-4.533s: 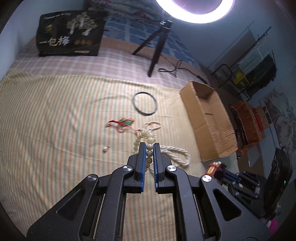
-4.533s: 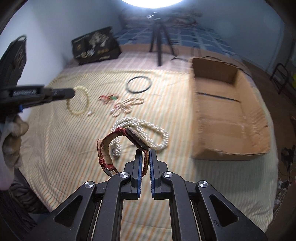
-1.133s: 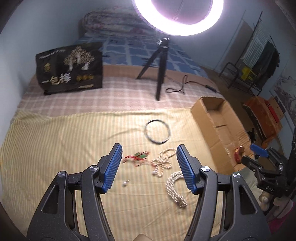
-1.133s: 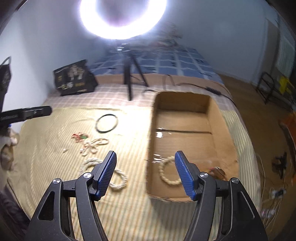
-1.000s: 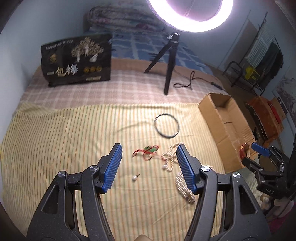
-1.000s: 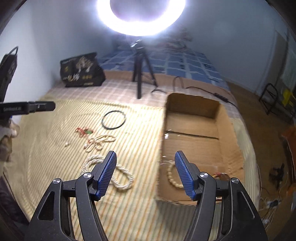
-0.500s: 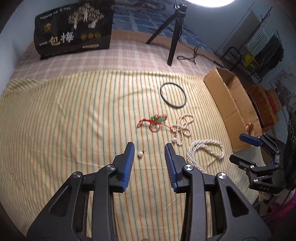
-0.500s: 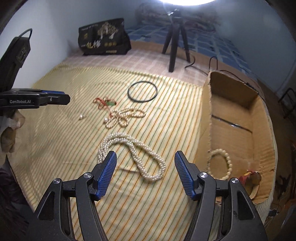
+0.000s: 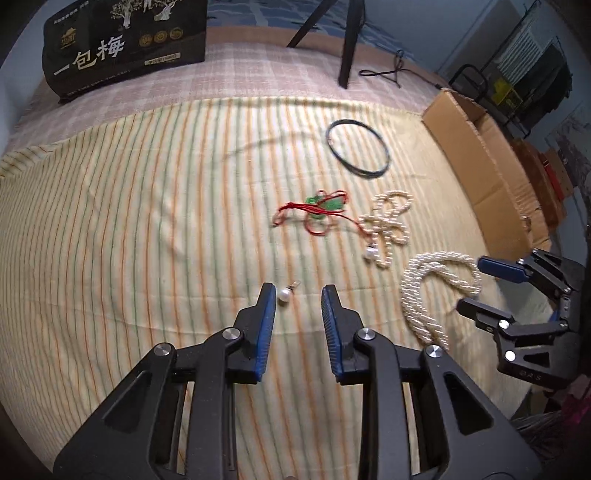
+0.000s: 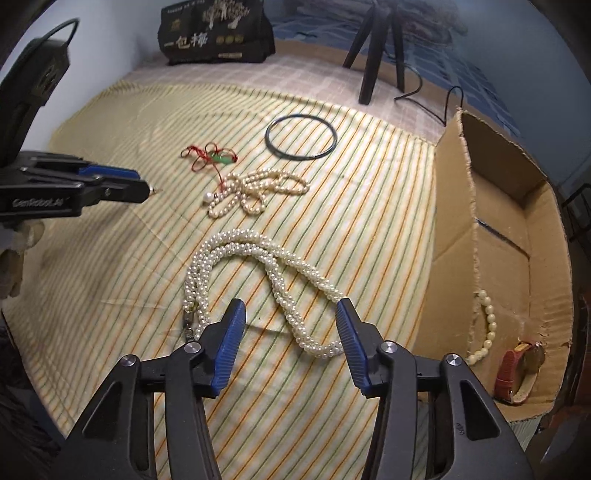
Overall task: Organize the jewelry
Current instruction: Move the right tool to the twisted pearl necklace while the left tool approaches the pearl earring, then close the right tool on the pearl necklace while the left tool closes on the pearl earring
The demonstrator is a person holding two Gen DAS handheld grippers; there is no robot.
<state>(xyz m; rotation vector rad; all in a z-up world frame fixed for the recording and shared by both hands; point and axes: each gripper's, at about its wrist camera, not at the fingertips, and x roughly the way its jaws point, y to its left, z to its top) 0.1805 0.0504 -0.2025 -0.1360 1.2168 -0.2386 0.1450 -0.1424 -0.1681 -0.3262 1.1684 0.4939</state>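
Observation:
My left gripper (image 9: 298,292) is open, low over the striped cloth, with a small pearl earring (image 9: 284,294) lying between its jaws, close to the left one. My right gripper (image 10: 290,314) is open wide and straddles the thick twisted pearl necklace (image 10: 266,258). A thinner pearl strand (image 10: 255,190), a red cord with a green pendant (image 10: 212,157) and a black ring (image 10: 301,142) lie further off. The cardboard box (image 10: 458,206) on the right holds a bead bracelet (image 10: 484,328) and a red-strap watch (image 10: 517,373).
A tripod (image 10: 376,48) with a trailing cable stands behind the cloth, next to a black bag (image 10: 218,33) with Chinese print. A clothes rack (image 9: 524,77) and boxes stand past the bed's right side.
Both grippers came down from the box area toward the cloth. My left jaws narrowed around the pearl earring. My right gripper moved left from the box to over the thick pearl necklace.

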